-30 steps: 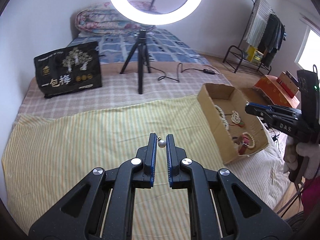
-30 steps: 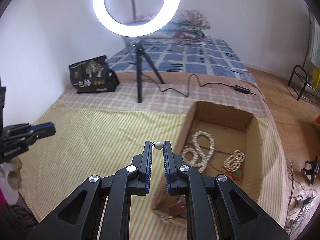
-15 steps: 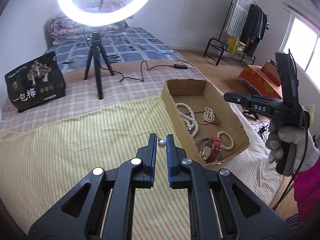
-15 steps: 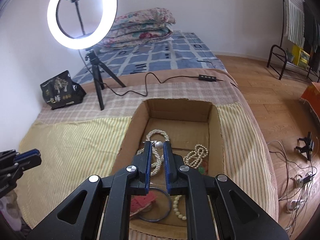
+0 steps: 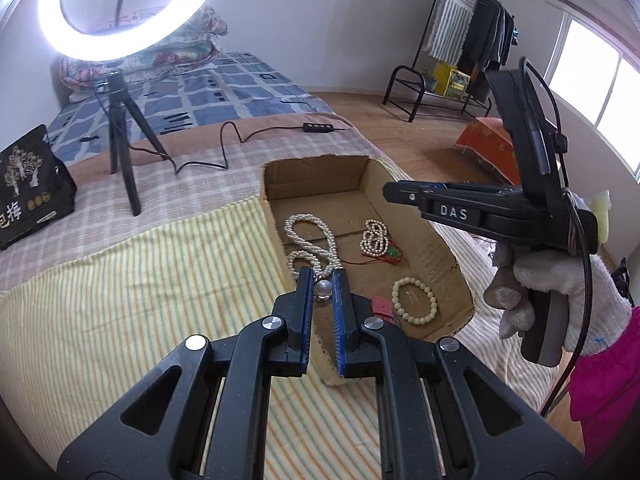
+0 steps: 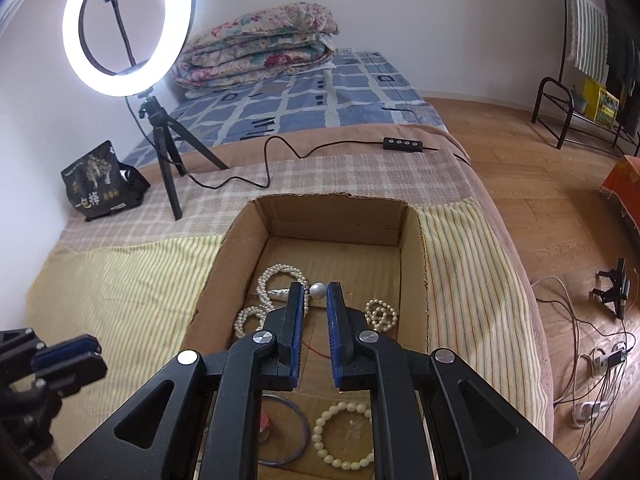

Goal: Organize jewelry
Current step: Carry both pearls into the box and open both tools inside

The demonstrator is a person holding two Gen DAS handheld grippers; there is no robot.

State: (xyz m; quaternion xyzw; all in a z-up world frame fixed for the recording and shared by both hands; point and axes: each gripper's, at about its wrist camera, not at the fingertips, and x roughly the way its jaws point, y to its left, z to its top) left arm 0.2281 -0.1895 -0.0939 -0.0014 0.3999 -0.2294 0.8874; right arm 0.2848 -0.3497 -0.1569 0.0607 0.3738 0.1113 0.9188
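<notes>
While the left gripper [image 5: 323, 280] hangs low in the centre of its frame, its two fingers are pinched on a small pearl earring [image 5: 323, 288], just above the near left wall of the cardboard box [image 5: 448, 248]. The right gripper [image 6: 316, 292] sits centre frame in its own view, over the inside of the box [image 6: 224, 268], and it too is clamped on a pearl earring [image 6: 318, 290], hook showing at the left finger. Down in the box: a long pearl necklace [image 5: 316, 240] at the left, a smaller pearl strand [image 5: 374, 236] towards the middle, and a cream bead bracelet [image 5: 414, 300] nearest the camera. In the left view the right gripper [image 5: 394, 194] reaches in from the right edge, held in a white-gloved hand [image 5: 548, 284]. The ring light [image 6: 120, 28] glows at upper left.
</notes>
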